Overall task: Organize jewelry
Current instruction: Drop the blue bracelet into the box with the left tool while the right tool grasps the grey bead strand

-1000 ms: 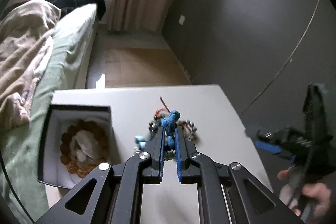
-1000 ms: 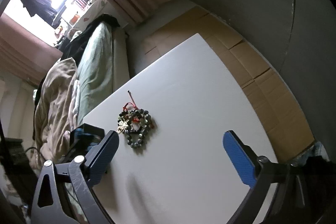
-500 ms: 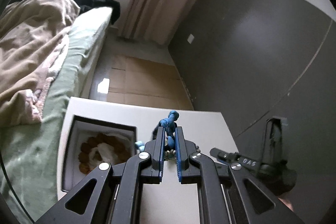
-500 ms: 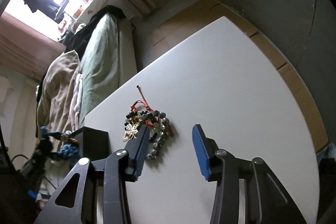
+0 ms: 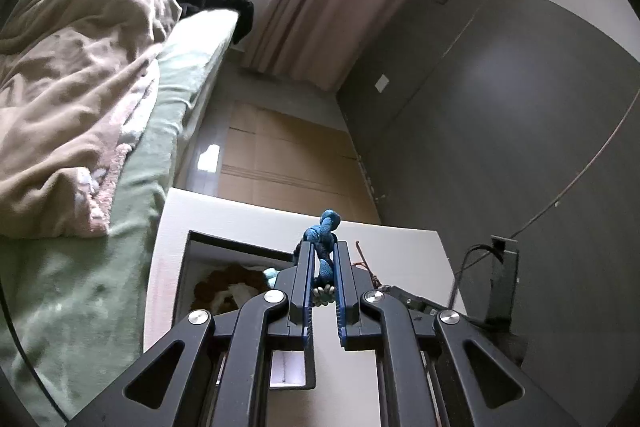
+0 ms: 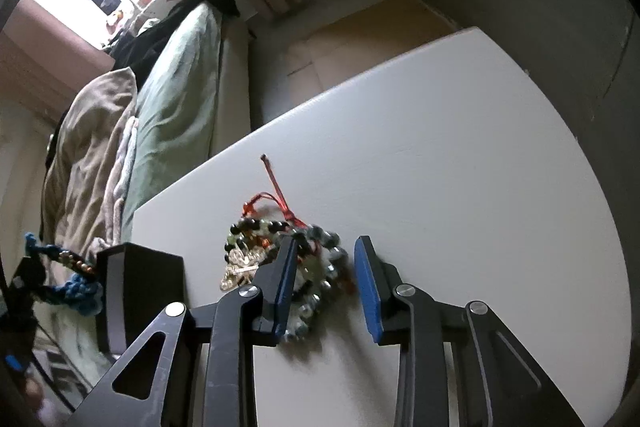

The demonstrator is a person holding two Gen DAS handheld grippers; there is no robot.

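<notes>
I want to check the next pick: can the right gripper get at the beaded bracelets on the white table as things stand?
Probably yes: the right gripper already straddles the beaded bracelets, jaws closing around them, nothing blocking.

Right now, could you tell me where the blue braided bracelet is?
In the left wrist view, the blue braided bracelet is clamped in the left gripper, raised above the open jewelry box at the white table's left edge.

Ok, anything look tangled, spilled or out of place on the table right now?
Nothing spilled. The beaded bracelets lie tangled in one heap on the white table, red cord trailing out, beside the black box, not in it. The right claw is closing around the heap. The left claw holds a blue knotted bracelet over the box.
</notes>
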